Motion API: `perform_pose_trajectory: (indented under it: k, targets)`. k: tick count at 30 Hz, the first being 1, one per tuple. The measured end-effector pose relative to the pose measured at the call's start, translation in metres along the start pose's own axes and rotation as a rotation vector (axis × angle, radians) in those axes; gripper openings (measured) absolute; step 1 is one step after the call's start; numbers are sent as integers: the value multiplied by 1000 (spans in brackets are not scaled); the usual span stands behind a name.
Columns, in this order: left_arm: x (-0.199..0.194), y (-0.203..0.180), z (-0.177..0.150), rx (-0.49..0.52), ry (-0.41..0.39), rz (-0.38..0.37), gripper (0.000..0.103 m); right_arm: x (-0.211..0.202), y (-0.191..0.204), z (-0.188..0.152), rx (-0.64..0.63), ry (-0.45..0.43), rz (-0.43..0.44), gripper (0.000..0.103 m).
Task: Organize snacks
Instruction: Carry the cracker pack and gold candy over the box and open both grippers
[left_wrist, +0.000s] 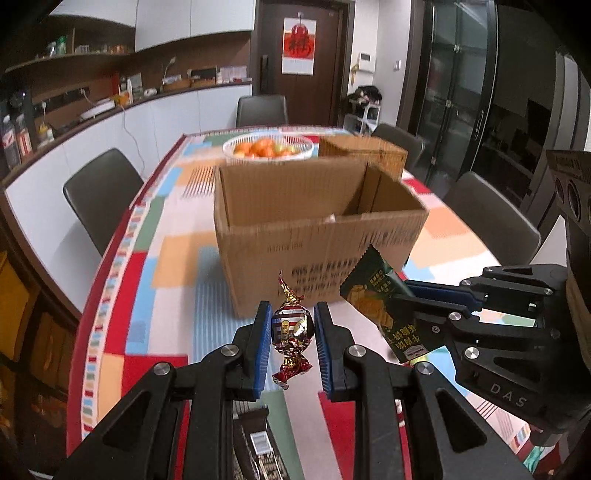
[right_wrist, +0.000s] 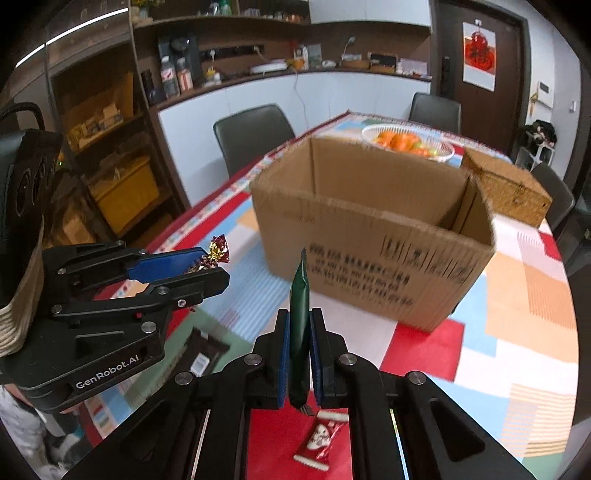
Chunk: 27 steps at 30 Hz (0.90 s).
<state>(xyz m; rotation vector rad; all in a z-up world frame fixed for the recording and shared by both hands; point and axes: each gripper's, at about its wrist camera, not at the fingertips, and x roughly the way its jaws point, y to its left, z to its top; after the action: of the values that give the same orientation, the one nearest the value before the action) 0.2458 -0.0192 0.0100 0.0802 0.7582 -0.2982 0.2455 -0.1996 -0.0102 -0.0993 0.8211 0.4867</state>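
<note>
An open cardboard box (left_wrist: 314, 229) stands on the colourful tablecloth; it also shows in the right wrist view (right_wrist: 373, 236). My left gripper (left_wrist: 291, 332) is shut on a red and gold foil candy (left_wrist: 291, 328), held above the table in front of the box. That gripper (right_wrist: 207, 266) and its candy (right_wrist: 218, 253) show at the left of the right wrist view. My right gripper (right_wrist: 300, 343) is shut on a green snack packet (right_wrist: 300, 306), held upright before the box. The packet also shows in the left wrist view (left_wrist: 376, 299), beside the right gripper (left_wrist: 402, 299).
A white basket of oranges (left_wrist: 267, 147) and a wicker box (left_wrist: 364, 151) stand behind the cardboard box. A red and white candy (right_wrist: 319, 439) and a dark packet (right_wrist: 201, 360) lie on the table below the grippers. Chairs (left_wrist: 99, 192) surround the table.
</note>
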Motion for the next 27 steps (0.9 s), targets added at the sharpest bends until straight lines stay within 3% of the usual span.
perform_pose_trajectory:
  k: [14,27]
  targets:
    - [-18,-4,69,49,-100,17,24,-40,-17,59,9,-153,-68,11]
    - [18,4,111,78,-74,26,24,-27,-46,104,32,-177,-113,11]
